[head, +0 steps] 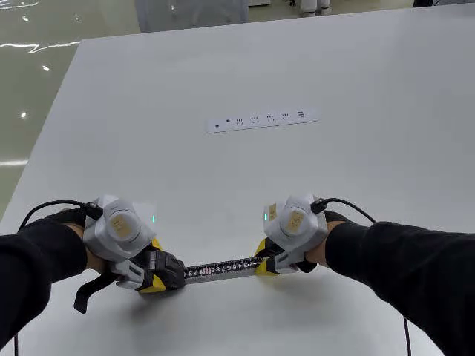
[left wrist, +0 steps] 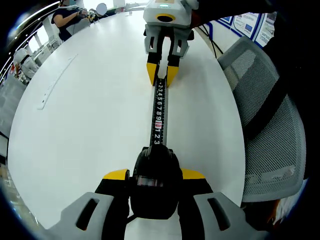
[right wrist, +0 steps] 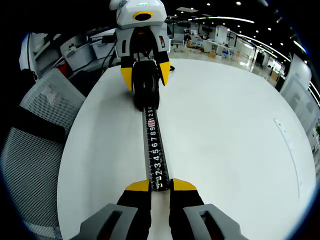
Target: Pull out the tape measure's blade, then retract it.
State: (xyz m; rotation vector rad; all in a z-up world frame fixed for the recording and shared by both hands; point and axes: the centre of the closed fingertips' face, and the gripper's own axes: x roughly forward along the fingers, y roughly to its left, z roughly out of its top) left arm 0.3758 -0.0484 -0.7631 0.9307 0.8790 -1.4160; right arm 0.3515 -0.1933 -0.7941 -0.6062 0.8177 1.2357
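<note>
A black tape measure case (left wrist: 155, 177) sits between the yellow-tipped jaws of my left gripper (left wrist: 155, 175), which is shut on it. In the head view that gripper (head: 156, 273) is at the lower left, low over the white table. The blade (head: 223, 269) runs out to the right, its printed numbers reading up to about 13 (left wrist: 158, 112). My right gripper (right wrist: 160, 186) is shut on the blade's end hook (right wrist: 159, 184); in the head view it (head: 266, 265) is at the blade's right end. The case (right wrist: 146, 82) also faces me across the table in the right gripper view.
A white power strip (head: 261, 120) lies flat across the middle of the table (head: 349, 81). A grey mesh chair (left wrist: 262, 115) stands beside the table's near edge. Black cables (head: 349, 205) trail from both grippers. Desks and a person are in the room far off.
</note>
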